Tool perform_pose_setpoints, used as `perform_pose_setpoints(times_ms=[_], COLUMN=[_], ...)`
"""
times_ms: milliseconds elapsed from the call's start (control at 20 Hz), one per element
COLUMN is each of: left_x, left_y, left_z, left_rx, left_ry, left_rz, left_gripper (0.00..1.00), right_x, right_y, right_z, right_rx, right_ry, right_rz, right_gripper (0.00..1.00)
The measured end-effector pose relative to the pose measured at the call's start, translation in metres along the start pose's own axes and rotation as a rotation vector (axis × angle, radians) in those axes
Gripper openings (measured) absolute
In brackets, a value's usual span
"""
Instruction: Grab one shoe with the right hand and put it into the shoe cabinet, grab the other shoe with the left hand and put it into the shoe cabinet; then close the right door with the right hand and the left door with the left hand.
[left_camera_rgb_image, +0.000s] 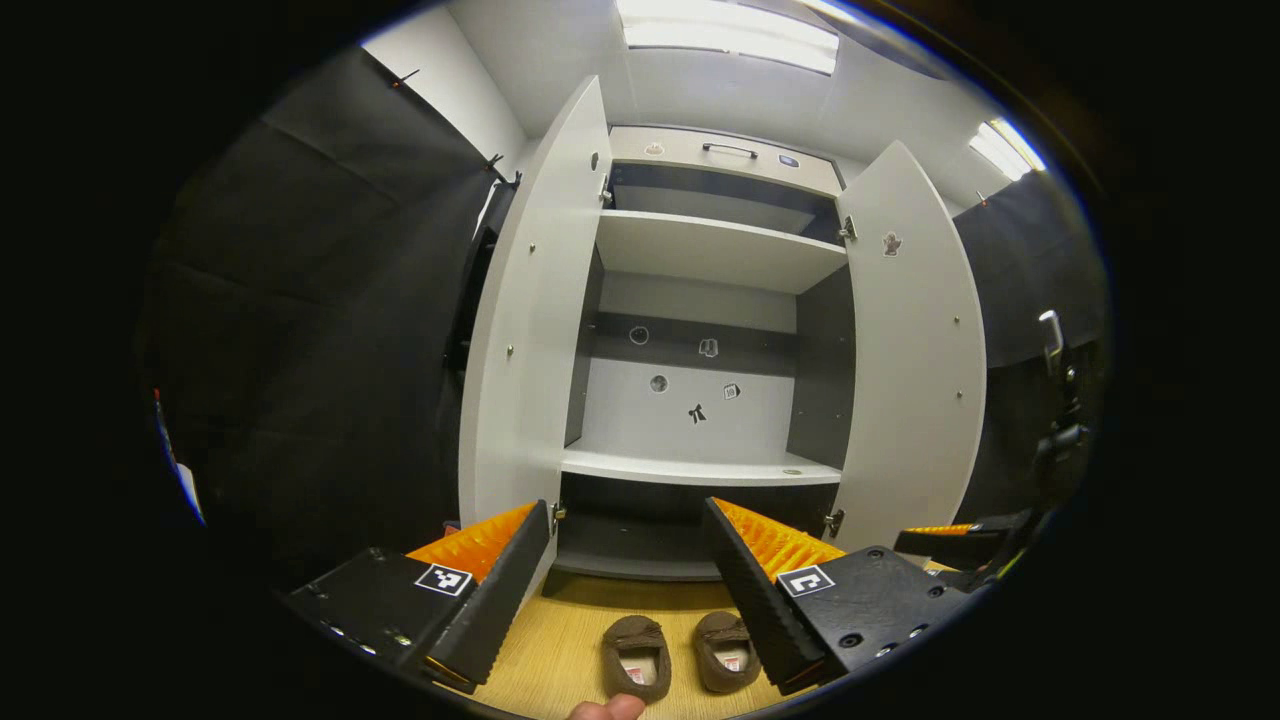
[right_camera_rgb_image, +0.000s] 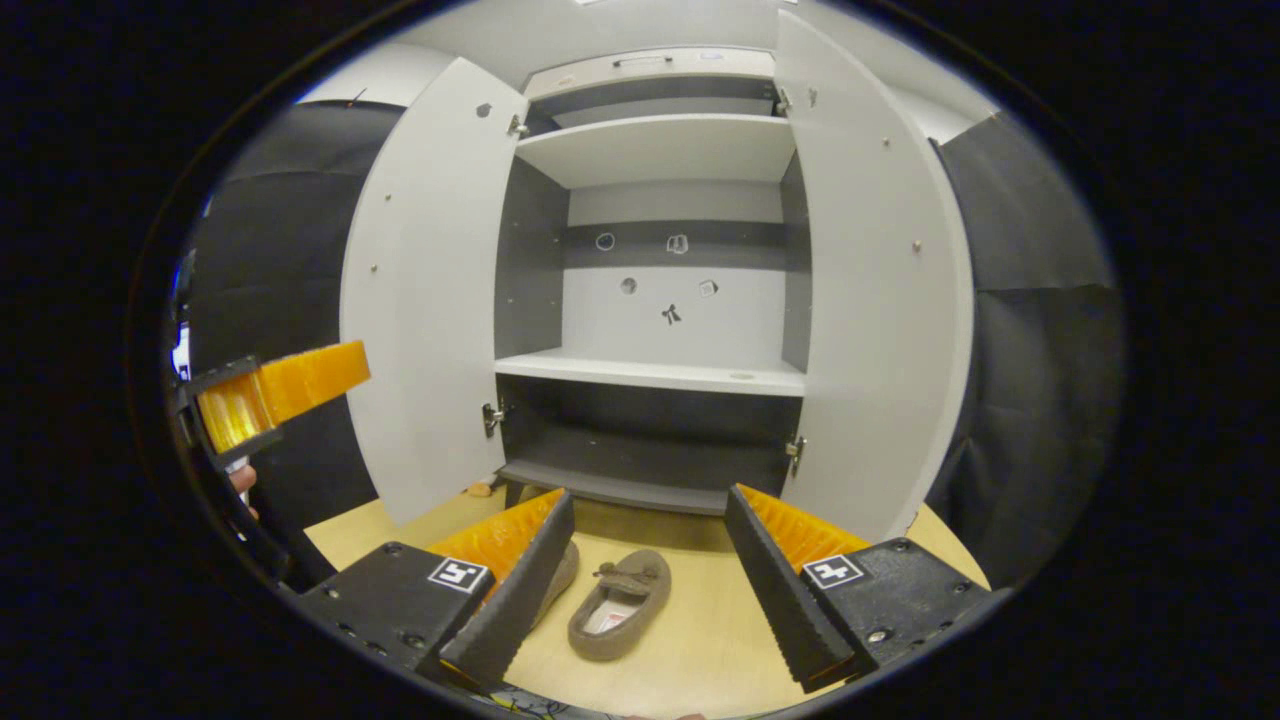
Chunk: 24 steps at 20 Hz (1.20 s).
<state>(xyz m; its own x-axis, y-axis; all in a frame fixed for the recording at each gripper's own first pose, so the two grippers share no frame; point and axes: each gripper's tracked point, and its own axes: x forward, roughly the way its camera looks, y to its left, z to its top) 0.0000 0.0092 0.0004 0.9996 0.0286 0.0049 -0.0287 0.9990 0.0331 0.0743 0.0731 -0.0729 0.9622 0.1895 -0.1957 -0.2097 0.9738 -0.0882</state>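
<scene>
You stood at a pale wood floor (right_camera_rgb_image: 700, 640) with black cloth walls on both sides. The cabinet (left_camera_rgb_image: 700, 250) was white, both doors swung wide, shelves bare, small stickers on its back panel. Two brown shoes (left_camera_rgb_image: 637, 655) lay side by side on the floor near the cabinet's front edge. In the right gripper view one shoe (right_camera_rgb_image: 620, 605) showed whole; the other was mostly hidden behind a finger. Your left gripper (left_camera_rgb_image: 628, 585) and right gripper (right_camera_rgb_image: 650, 590) were both wide open, holding nothing.
</scene>
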Motion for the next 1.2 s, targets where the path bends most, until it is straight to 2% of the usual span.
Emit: perform_pose_setpoints(times_ms=[100, 150, 200, 250, 400, 550, 800, 850, 1000, 1100, 1200], left_x=[-0.002, -0.002, -0.003, -0.003, -0.005, -0.006, -0.005, -0.004, -0.003, -0.002, -0.002], left_y=[0.006, 0.008, 0.009, 0.012, 0.019, 0.019, 0.023, 0.025, 0.027, 0.029, 0.032], left_z=[-0.003, -0.003, -0.005, -0.008, -0.010, -0.010, -0.014, -0.016, -0.019, -0.020, -0.021], left_rx=[0.002, 0.003, 0.003, 0.002, -0.007, -0.021, 0.001, 0.001, -0.007, -0.007, -0.002], left_ry=[0.004, 0.007, 0.011, 0.015, 0.024, 0.018, 0.032, 0.036, 0.047, 0.050, 0.055], left_rz=[0.010, 0.016, 0.020, 0.025, 0.038, 0.028, 0.035, 0.037, 0.041, 0.045, 0.049], left_gripper=[0.95, 0.95, 0.95, 0.95, 0.95, 0.95, 0.95, 0.95, 0.95, 0.95, 0.95], right_x=[0.021, 0.033, 0.040, 0.052, 0.074, 0.097, 0.129, 0.132, 0.139, 0.142, 0.146], right_y=[0.009, 0.017, 0.023, 0.029, 0.043, 0.049, 0.046, 0.046, 0.052, 0.052, 0.048], right_z=[-0.024, -0.038, -0.050, -0.067, -0.114, -0.155, -0.200, -0.206, -0.221, -0.227, -0.227], right_rx=[-0.017, -0.026, -0.037, -0.047, -0.071, -0.067, -0.090, -0.093, -0.102, -0.103, -0.108], right_ry=[0.071, 0.109, 0.142, 0.178, 0.296, 0.390, 0.510, 0.527, 0.565, 0.577, 0.574], right_rz=[0.030, 0.050, 0.066, 0.079, 0.110, 0.108, 0.077, 0.077, 0.082, 0.061, 0.035], right_gripper=[0.99, 0.96, 1.00, 0.96, 0.97, 0.89, 0.76, 0.69, 0.64, 0.55, 0.52])
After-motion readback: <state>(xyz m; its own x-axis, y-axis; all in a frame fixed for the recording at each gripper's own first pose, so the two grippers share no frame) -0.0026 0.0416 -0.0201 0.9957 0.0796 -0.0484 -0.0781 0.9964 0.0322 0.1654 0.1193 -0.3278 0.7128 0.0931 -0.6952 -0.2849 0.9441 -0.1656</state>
